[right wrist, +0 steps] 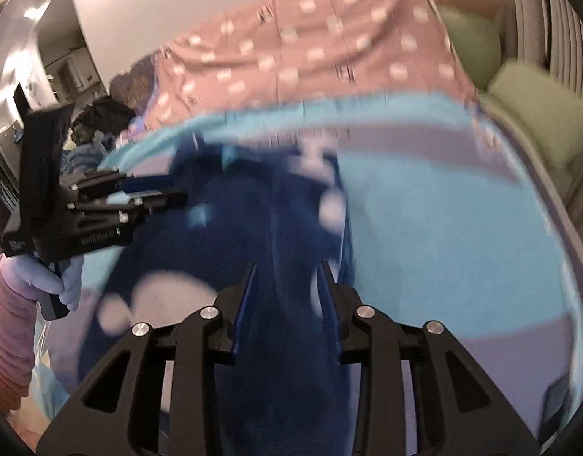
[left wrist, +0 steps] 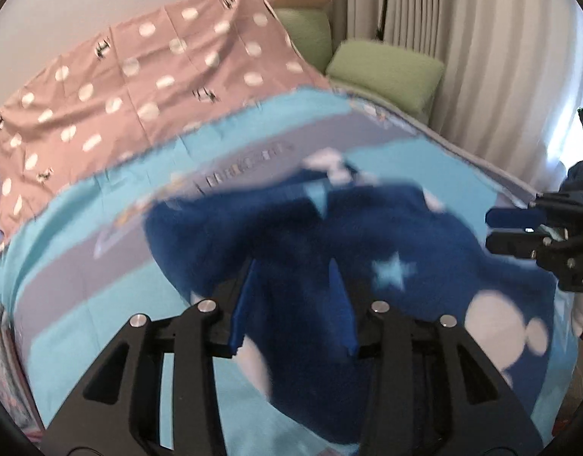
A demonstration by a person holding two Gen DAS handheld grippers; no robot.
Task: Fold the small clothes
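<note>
A dark blue fleece garment [left wrist: 367,235] with pale stars and white blobs lies spread on a light blue and grey sheet [left wrist: 113,250]. It also shows in the right wrist view [right wrist: 249,228]. Both views are motion-blurred. My left gripper [left wrist: 293,266] is open above the garment's near part, with nothing between the fingers. My right gripper [right wrist: 287,269] is open above the garment's right edge. In the left wrist view the right gripper [left wrist: 493,230] is at the garment's right side. In the right wrist view the left gripper [right wrist: 177,190] hangs over its left side.
A pink dotted cloth [left wrist: 139,87] covers the far part of the bed. Green cushions [left wrist: 386,72] and pale curtains [left wrist: 481,38] stand at the far right. A dark pile of clothes [right wrist: 101,117] lies at the far left. A gloved hand [right wrist: 59,277] holds the left gripper.
</note>
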